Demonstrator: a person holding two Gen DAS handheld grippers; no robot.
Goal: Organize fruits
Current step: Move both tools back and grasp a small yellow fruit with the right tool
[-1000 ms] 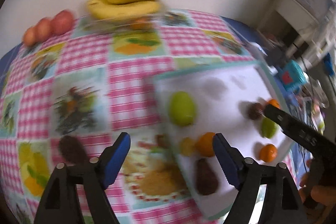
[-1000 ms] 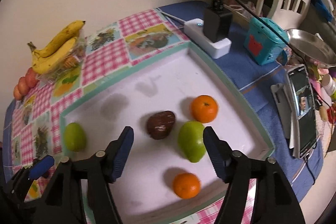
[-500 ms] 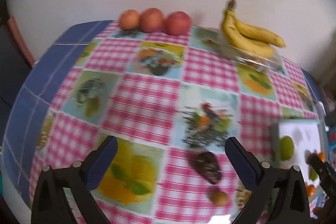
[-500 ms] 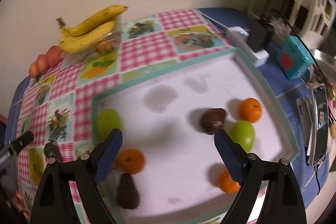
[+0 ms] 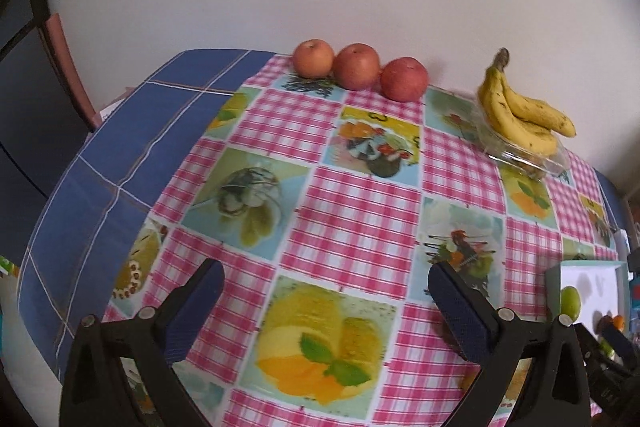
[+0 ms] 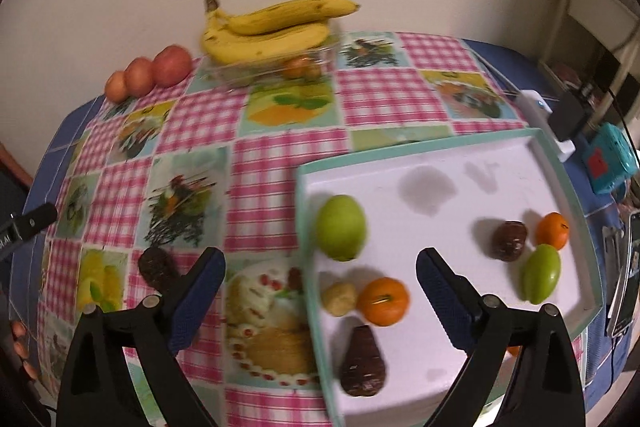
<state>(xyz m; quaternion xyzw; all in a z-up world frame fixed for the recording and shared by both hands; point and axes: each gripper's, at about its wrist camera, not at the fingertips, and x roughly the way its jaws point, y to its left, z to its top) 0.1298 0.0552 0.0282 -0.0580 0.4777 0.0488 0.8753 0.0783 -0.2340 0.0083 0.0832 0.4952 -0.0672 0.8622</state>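
Note:
Three red apples (image 5: pixel 356 67) line the table's far edge by the wall; they also show in the right wrist view (image 6: pixel 152 71). A banana bunch (image 6: pixel 272 27) lies on a clear container (image 5: pixel 524 157). A white tray (image 6: pixel 568 195) holds a green apple (image 6: pixel 341 227), two oranges (image 6: pixel 383 301), a small yellow fruit (image 6: pixel 339 299), two dark brown fruits (image 6: pixel 363 363) and a green fruit (image 6: pixel 541 273). One dark fruit (image 6: pixel 157 267) lies on the cloth left of the tray. My left gripper (image 5: pixel 324 301) is open and empty above the cloth. My right gripper (image 6: pixel 320 287) is open and empty over the tray's left edge.
A pink checked tablecloth (image 5: pixel 360 227) with fruit pictures covers the table over a blue cloth (image 5: pixel 120 155). Right of the tray are a white power strip with a black charger (image 6: pixel 560 119), a teal box (image 6: pixel 608 159) and a phone (image 6: pixel 624 283).
My left gripper has swung left, away from the tray toward the apples and bananas. My right gripper has moved left and back, bringing the tray's left side and the cloth into view.

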